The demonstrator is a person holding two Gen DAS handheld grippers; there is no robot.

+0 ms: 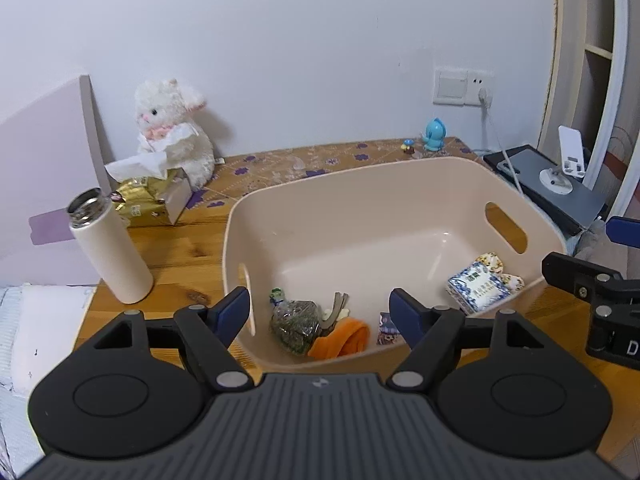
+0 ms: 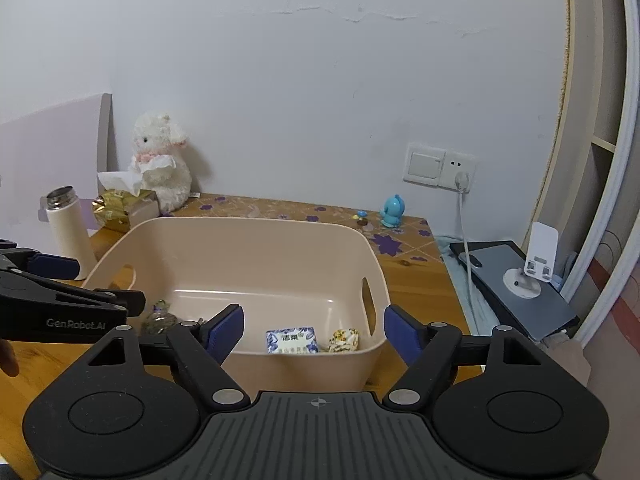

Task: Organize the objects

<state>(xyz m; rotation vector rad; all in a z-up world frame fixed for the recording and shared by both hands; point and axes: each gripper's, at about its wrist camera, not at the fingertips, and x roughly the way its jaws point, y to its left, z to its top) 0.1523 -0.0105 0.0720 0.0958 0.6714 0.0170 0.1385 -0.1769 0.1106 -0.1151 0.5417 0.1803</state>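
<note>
Wooden table against the wall

The table (image 1: 188, 256) carries a beige basket (image 1: 400, 200), a white flask (image 1: 110, 248), a gold tissue pack (image 1: 146, 200), a white plush rabbit (image 1: 176, 132) and a blue figurine (image 1: 434, 134).

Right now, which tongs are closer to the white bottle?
Left. The left tongs hover open over the bin's near left end, beside the white bottle. The right tongs hover open over the bin's far end.

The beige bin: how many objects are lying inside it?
5 visible: herb bag, orange cloth, blue-white packet, floral pouch, small purple packet. The near wall may hide more.
</note>
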